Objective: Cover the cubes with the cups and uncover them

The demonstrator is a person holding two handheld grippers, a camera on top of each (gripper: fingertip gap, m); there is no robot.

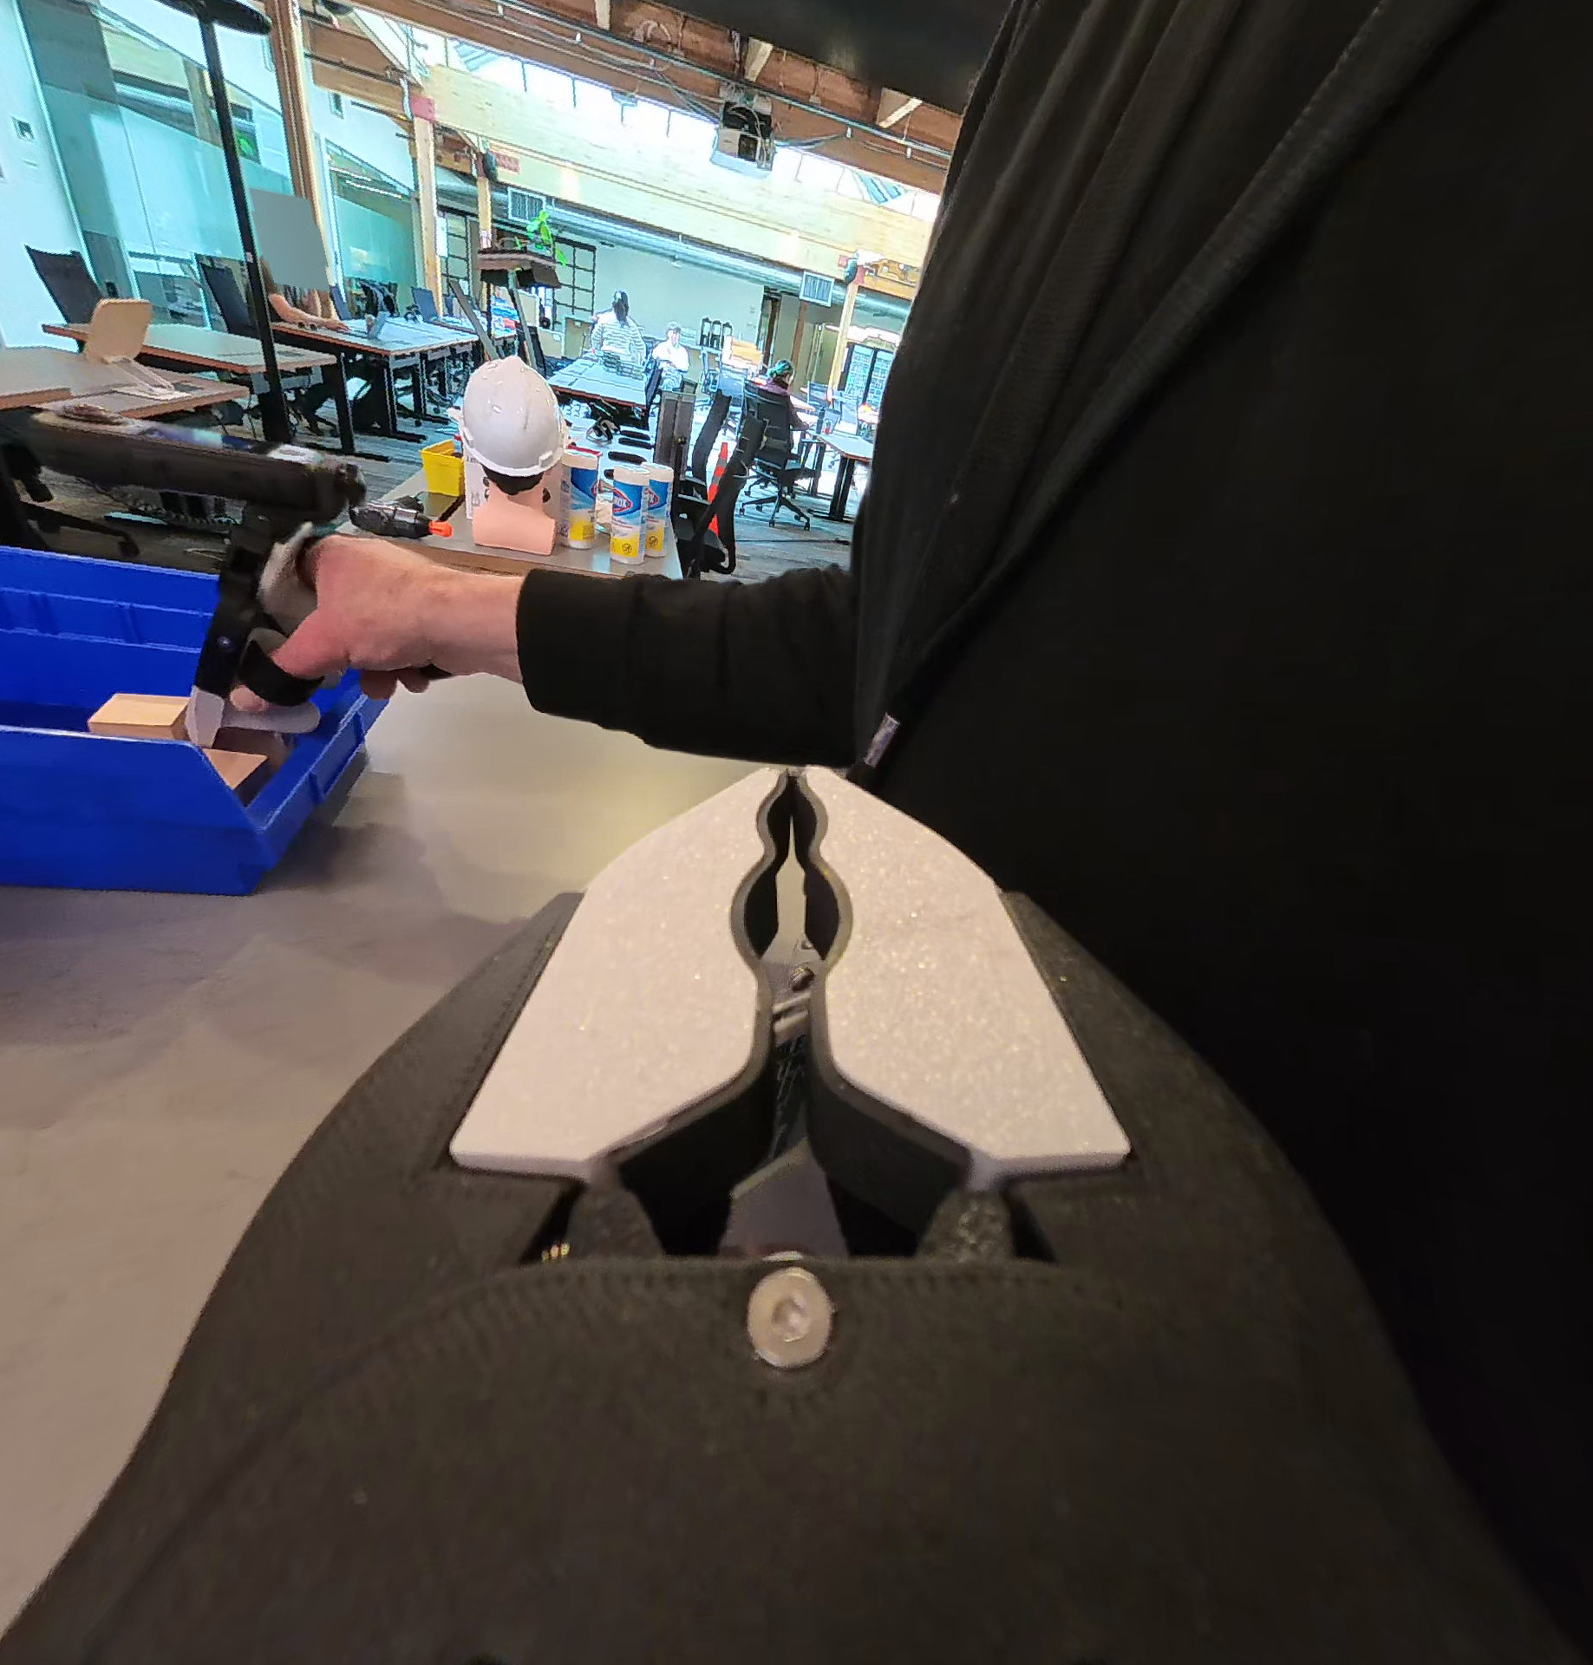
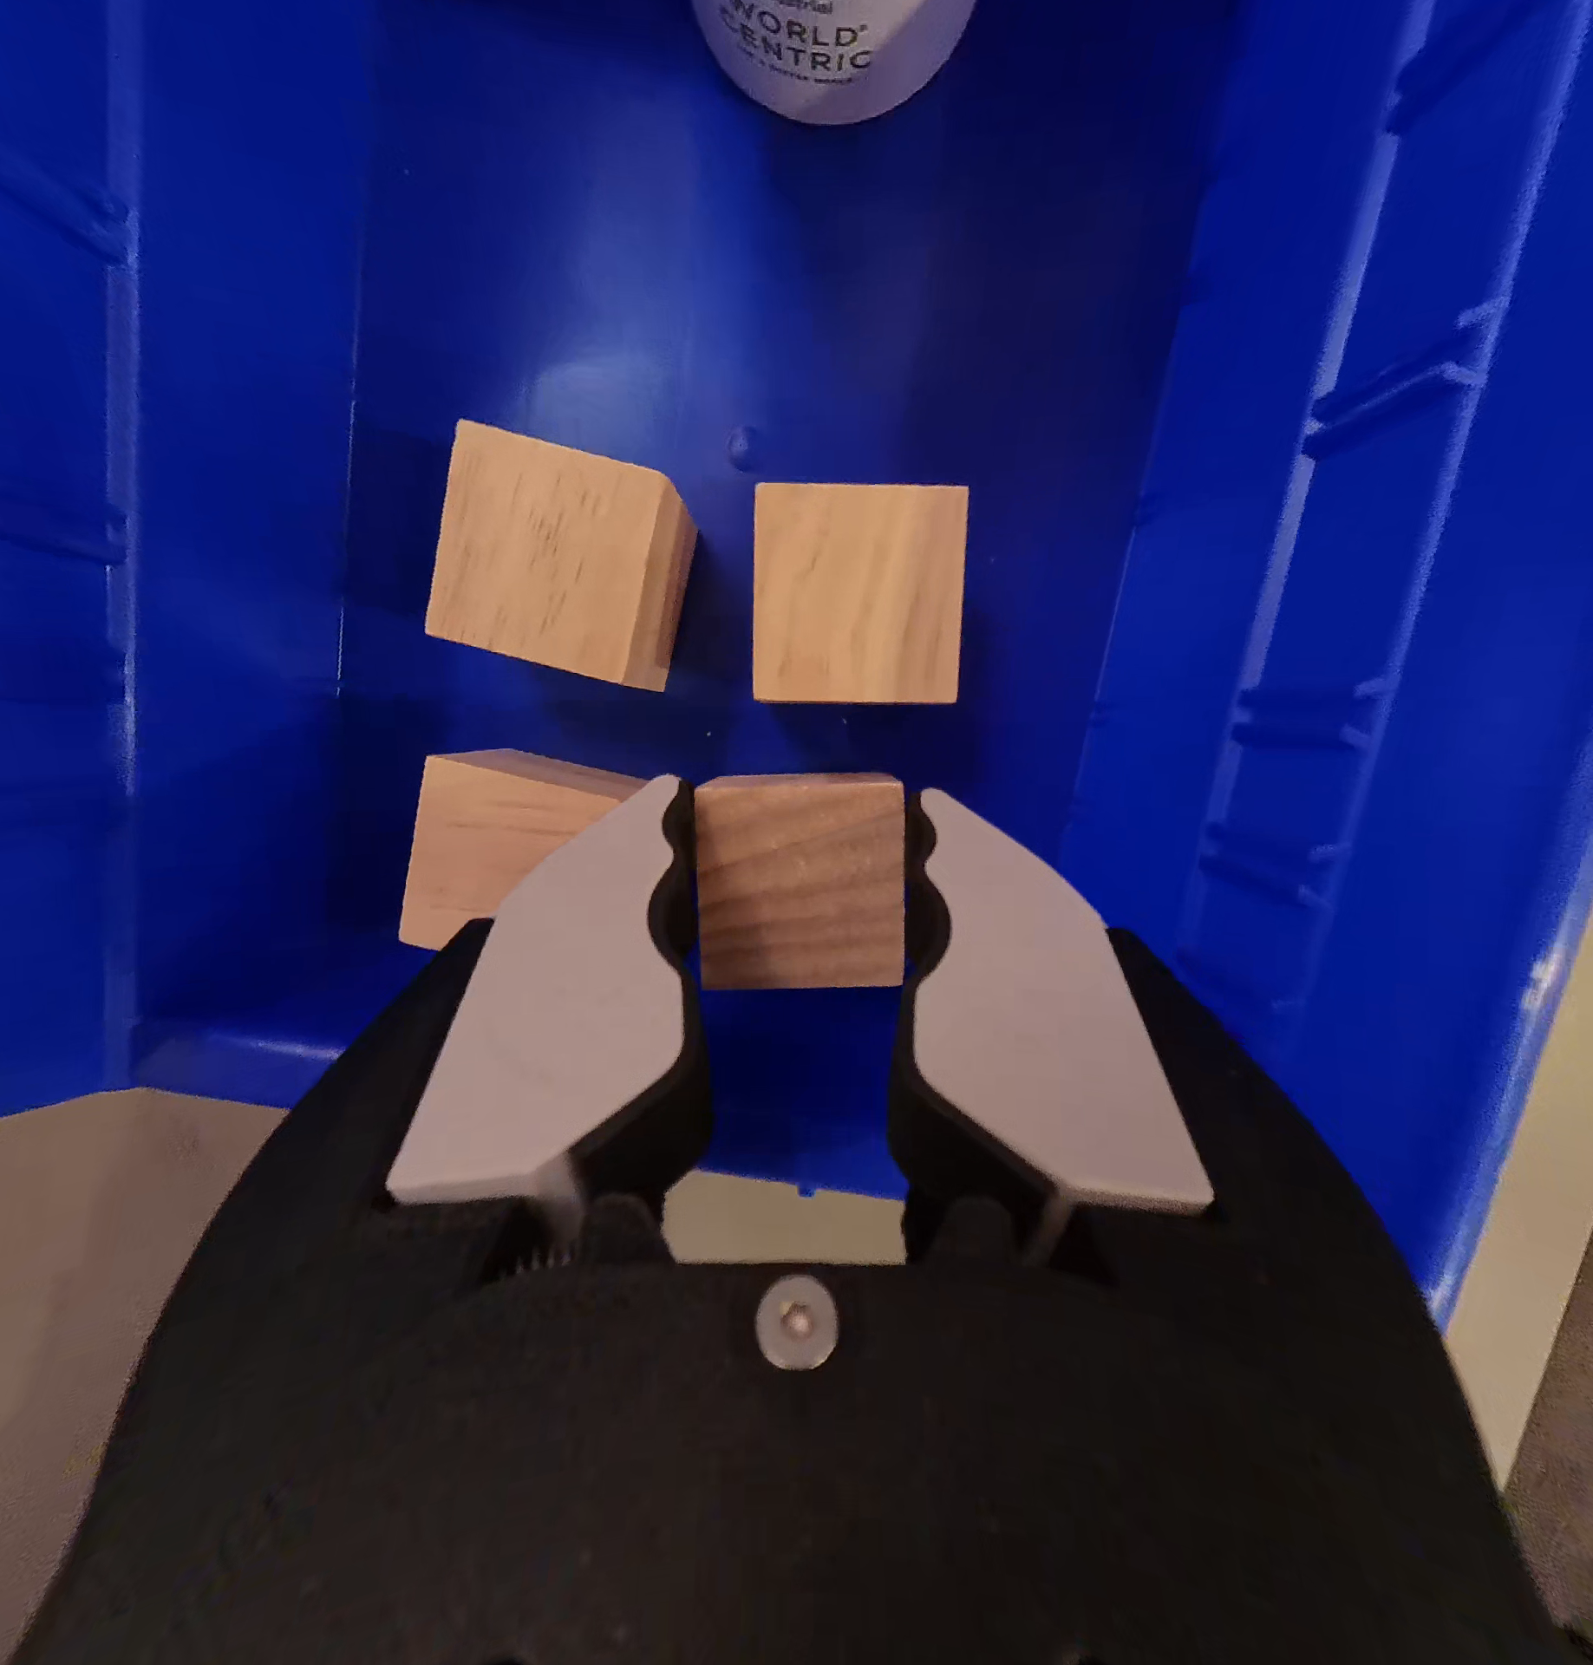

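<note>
In the right wrist view, my right gripper reaches down into a blue bin. Its jaws are closed on the sides of a darker wooden cube. Three lighter wooden cubes lie on the bin floor: two beyond it and one to its left. A white cup shows at the far end of the bin. My left gripper is shut and empty, held over the grey table and pointing at the person's black top. The left wrist view also shows the right gripper in the bin.
The grey table lies in front of the left gripper. The person's sleeve and body fill the right side. Behind stand a white helmet on a stand, wipe canisters, desks and chairs.
</note>
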